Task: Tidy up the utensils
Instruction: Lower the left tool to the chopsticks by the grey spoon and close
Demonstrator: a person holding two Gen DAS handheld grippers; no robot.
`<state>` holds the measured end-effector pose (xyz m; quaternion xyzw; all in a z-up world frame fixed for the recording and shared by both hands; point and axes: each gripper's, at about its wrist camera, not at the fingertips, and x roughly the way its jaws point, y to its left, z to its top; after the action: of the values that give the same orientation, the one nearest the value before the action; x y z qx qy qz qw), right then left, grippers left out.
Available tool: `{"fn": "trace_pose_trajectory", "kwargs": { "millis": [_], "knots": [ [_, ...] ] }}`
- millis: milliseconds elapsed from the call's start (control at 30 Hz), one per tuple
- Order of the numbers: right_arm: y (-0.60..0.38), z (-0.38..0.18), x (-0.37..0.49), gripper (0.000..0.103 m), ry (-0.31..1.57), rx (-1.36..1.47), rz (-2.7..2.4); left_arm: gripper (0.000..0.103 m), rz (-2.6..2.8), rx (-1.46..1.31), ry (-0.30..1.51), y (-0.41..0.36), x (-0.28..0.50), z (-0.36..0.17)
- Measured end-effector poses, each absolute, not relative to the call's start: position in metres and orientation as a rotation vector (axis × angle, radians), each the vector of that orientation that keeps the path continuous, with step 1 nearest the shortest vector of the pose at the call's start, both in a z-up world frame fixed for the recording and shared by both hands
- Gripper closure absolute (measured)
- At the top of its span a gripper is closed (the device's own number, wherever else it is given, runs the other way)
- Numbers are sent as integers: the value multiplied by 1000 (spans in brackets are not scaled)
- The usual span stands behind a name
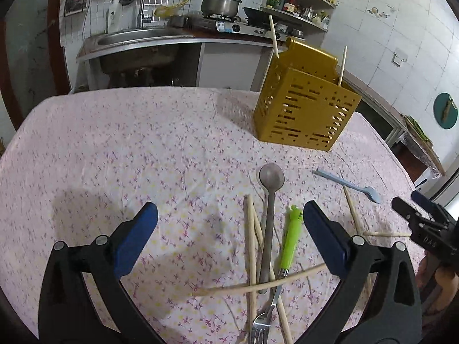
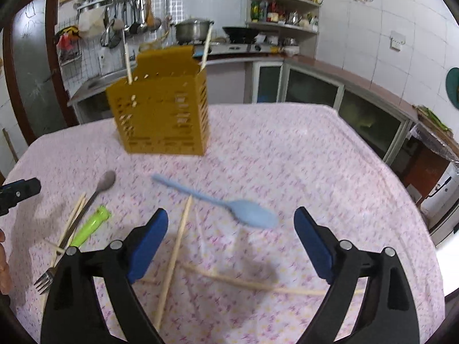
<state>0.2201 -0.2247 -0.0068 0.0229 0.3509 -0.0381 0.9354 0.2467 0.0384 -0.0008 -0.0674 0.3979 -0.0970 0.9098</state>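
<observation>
While both tools hang spread wide and empty, the left gripper (image 1: 229, 238) should straddle only the grey spoon (image 1: 269, 200) in the pile; the right gripper (image 2: 231, 243) suits the blue spoon (image 2: 229, 206), yellow caddy (image 2: 163, 117) beyond.

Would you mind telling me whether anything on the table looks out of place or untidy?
Yes: only two chopsticks stand in the yellow holder. The rest lies loose on the tablecloth: a grey spoon, a green-handled fork and several chopsticks crossed in a heap, with a blue spoon apart.
</observation>
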Motion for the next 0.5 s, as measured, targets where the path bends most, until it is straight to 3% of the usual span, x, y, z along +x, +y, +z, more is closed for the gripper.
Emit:
{"fn": "trace_pose_trajectory", "kwargs": {
  "millis": [300,367,433,500],
  "knots": [
    [-203,-38,235,19,796,75,-66,8,-173,17,879,17,253,-25],
    [-202,-44,240,27,812,83,-61,17,-195,3,908,17,256,-33],
    [-204,-51,244,33,830,101,-60,33,-225,-5,945,16,259,-40],
    [-206,-58,248,42,849,121,-60,39,-229,-3,971,15,262,-46]
  ]
}}
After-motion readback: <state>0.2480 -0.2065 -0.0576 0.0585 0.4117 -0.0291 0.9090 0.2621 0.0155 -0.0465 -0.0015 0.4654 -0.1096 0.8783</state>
